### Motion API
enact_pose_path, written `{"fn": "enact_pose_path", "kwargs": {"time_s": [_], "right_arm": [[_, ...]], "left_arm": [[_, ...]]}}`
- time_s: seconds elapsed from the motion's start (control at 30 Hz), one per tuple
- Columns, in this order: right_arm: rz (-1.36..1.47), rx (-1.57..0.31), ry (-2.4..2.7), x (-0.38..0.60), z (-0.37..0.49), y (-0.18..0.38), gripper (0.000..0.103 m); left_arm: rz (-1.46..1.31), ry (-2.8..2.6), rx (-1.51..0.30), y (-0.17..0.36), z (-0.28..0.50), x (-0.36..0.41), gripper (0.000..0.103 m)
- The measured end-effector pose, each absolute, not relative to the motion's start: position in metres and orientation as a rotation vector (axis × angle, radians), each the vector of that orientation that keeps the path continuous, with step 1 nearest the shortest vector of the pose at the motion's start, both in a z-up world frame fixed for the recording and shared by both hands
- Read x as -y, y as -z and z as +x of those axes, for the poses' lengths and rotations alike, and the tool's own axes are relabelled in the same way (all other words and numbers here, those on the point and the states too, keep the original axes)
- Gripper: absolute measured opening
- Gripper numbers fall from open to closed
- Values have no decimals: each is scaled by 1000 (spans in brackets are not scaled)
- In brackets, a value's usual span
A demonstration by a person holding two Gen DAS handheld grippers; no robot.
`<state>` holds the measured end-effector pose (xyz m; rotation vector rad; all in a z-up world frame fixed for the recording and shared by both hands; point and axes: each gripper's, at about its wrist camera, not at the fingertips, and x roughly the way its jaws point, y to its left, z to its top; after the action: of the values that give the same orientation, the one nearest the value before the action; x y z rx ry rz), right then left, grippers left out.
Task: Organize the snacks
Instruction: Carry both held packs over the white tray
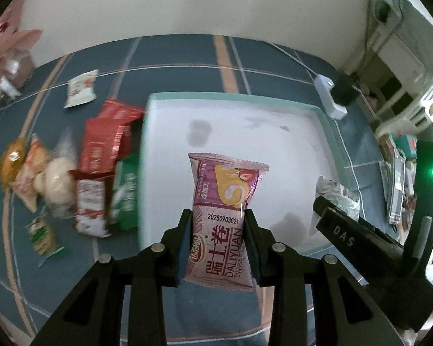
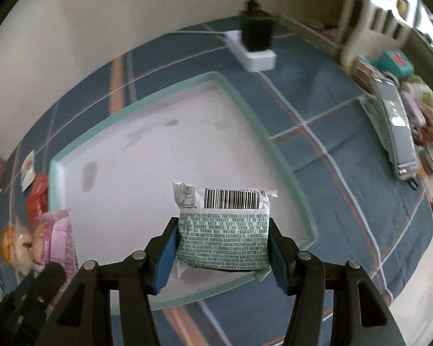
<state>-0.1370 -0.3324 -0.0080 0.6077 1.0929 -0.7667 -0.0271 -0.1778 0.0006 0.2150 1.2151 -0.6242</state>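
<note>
My left gripper (image 1: 218, 222) is shut on a pink Swiss roll packet (image 1: 225, 201) and holds it above the near part of a white tray with a mint rim (image 1: 326, 121). My right gripper (image 2: 222, 239) is shut on a green and white snack packet (image 2: 223, 236), barcode side up, over the tray's near edge (image 2: 277, 150). The right gripper's body shows at the right of the left wrist view (image 1: 358, 230). The pink packet also shows at the left of the right wrist view (image 2: 57, 236).
Several loose snack packets lie left of the tray on the blue plaid cloth: red ones (image 1: 106, 144), a green one (image 1: 125, 190), a white one (image 1: 80, 88), buns (image 1: 57, 181). A white power strip with a black adapter (image 2: 257, 49) sits beyond the tray. Clutter lies at the right (image 2: 398, 132).
</note>
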Motion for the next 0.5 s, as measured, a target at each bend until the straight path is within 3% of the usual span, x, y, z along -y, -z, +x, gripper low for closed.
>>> {"fn": "enact_pose_path", "kwargs": {"time_s": [0.5], "right_arm": [[694,-1124,829,358,-152,33,60]], "left_arm": [[257,662,-1270,49,-32,209,36]]}}
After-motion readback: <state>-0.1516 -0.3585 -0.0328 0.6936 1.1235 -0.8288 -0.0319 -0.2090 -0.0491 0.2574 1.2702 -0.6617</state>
